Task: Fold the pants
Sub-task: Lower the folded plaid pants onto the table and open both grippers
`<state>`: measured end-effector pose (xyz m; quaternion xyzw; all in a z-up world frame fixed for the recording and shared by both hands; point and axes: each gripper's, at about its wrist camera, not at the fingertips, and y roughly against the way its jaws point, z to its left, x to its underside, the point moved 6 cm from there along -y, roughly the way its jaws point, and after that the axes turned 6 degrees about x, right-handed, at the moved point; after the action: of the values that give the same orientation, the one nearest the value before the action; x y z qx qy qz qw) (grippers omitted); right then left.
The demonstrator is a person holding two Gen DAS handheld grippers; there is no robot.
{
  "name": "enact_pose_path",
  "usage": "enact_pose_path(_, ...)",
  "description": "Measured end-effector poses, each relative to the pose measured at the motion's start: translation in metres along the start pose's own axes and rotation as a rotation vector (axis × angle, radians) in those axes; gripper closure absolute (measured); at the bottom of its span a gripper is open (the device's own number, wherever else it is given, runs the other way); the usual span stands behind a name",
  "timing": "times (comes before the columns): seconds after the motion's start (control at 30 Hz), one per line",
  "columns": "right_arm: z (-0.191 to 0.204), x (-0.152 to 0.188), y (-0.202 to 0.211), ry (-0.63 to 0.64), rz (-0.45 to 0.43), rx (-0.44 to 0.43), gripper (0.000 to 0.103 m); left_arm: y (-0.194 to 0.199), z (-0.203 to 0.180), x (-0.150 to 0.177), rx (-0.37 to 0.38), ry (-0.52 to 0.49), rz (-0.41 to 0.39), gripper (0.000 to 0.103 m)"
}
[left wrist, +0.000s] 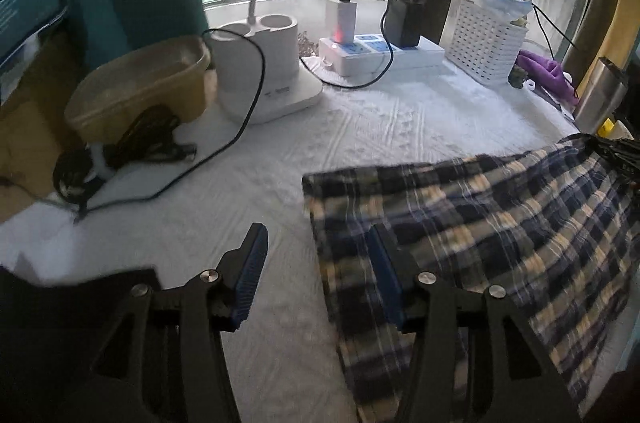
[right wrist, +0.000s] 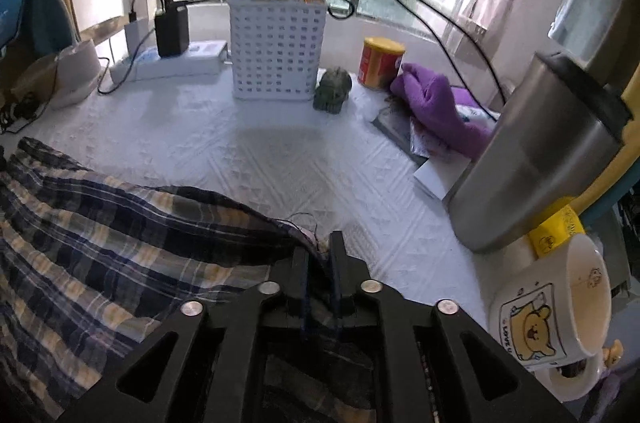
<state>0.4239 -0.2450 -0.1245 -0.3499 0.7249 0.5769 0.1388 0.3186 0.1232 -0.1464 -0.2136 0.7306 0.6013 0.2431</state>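
From the left wrist camera we see the left gripper (left wrist: 316, 275) with its two blue-padded fingers (left wrist: 250, 277) spread wide apart and holding nothing. Its right finger sits over the near-left edge of the plaid pants (left wrist: 480, 235), while its left finger hangs over the bare white tablecloth (left wrist: 240, 183). The pants lie spread on the cloth toward the right side, their far right corner drawn up to where the right gripper (left wrist: 618, 153) shows as a dark shape at the edge. Farther back stand a white lamp base (left wrist: 268, 67) with a black cable (left wrist: 240, 127) looping past it, a tan tub (left wrist: 140, 83) to its left, a white power strip (left wrist: 384, 53) carrying chargers, and a white perforated basket (left wrist: 482, 43). A purple cloth (left wrist: 546, 73) lies just beside the basket.

From the right wrist camera we see the right gripper (right wrist: 320, 263) with its fingers pressed together, pinching a corner of the pants (right wrist: 120, 243), which stretch away to the left across the cloth. Ahead stand the basket (right wrist: 276, 51), a small green figurine (right wrist: 334, 89) just beside it, a red and yellow can (right wrist: 380, 63), and the purple cloth (right wrist: 436, 107). Near the right side a steel tumbler (right wrist: 536, 155) stands next to a bear-printed mug (right wrist: 552, 307).
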Motion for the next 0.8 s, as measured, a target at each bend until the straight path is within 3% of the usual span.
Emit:
enact_pose_path(0.03,0.0,0.0,0.004,-0.004,-0.006,-0.007,0.045,0.005,0.0,0.005,0.0,0.008,0.004,0.051)
enact_pose_path(0.1,0.001,0.001,0.014,-0.011,-0.021,-0.019,0.0,0.013,-0.001,0.014,0.013,0.018,0.007,0.051)
enact_pose_path(0.4,-0.002,0.022,0.06,-0.063,-0.079,-0.026,0.0,0.048,-0.022,0.075,0.077,0.04,0.043,0.049)
enact_pose_path(0.8,-0.016,0.086,0.098,-0.163,-0.074,-0.003,0.0,0.076,-0.042,0.13,0.127,0.062,0.042,0.044)
